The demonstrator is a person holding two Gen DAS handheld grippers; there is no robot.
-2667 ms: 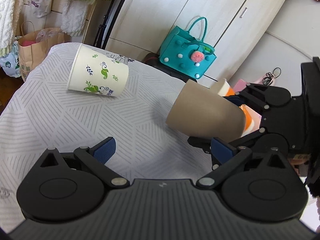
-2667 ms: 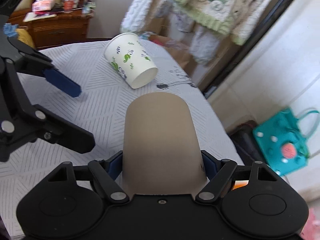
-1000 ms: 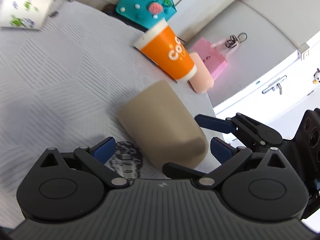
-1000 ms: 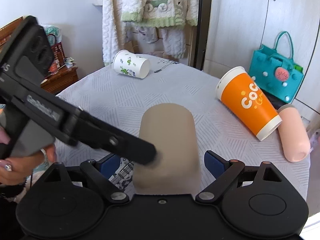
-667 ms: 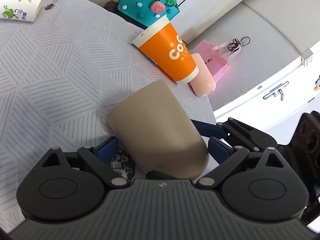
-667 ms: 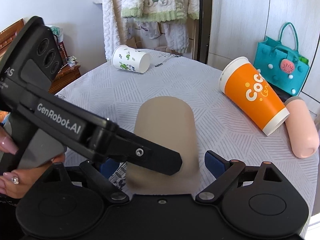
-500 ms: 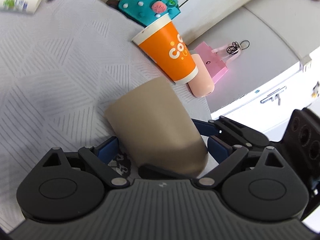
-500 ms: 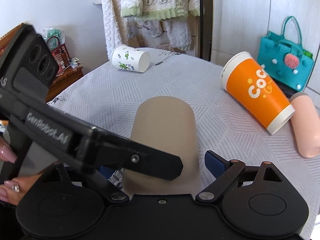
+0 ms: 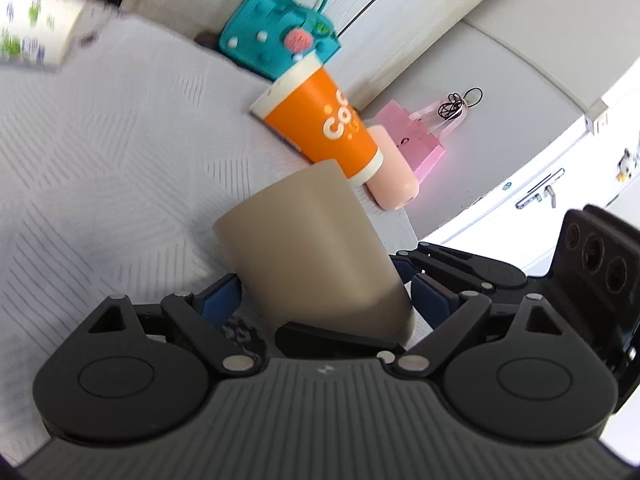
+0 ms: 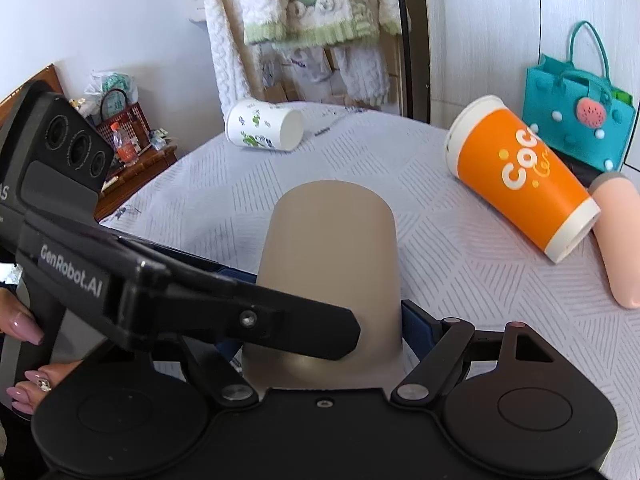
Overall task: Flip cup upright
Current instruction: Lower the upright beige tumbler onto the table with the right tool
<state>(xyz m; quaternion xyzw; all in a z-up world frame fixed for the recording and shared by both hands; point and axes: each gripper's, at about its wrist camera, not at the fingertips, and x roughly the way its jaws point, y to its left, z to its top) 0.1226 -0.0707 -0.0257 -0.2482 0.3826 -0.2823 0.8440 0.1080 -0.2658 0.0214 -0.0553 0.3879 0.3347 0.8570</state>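
Observation:
A plain tan cup stands mouth down on the white patterned tablecloth, closed base up; it also shows in the right wrist view. My left gripper has its blue pads on both sides of the cup near its rim and is shut on it. In the right wrist view the left gripper's black finger crosses in front of the cup. My right gripper stands around the same cup with its right blue pad close to the wall; contact is not clear.
An orange cup lies on its side at the right, with a pink bottle beside it. A white cup with green leaves lies on its side at the far edge. A teal bag stands beyond the table.
My left gripper has come in around the tan cup and closed on it. My right gripper's jaws, earlier shut on the cup, then wide open, have narrowed toward it again.

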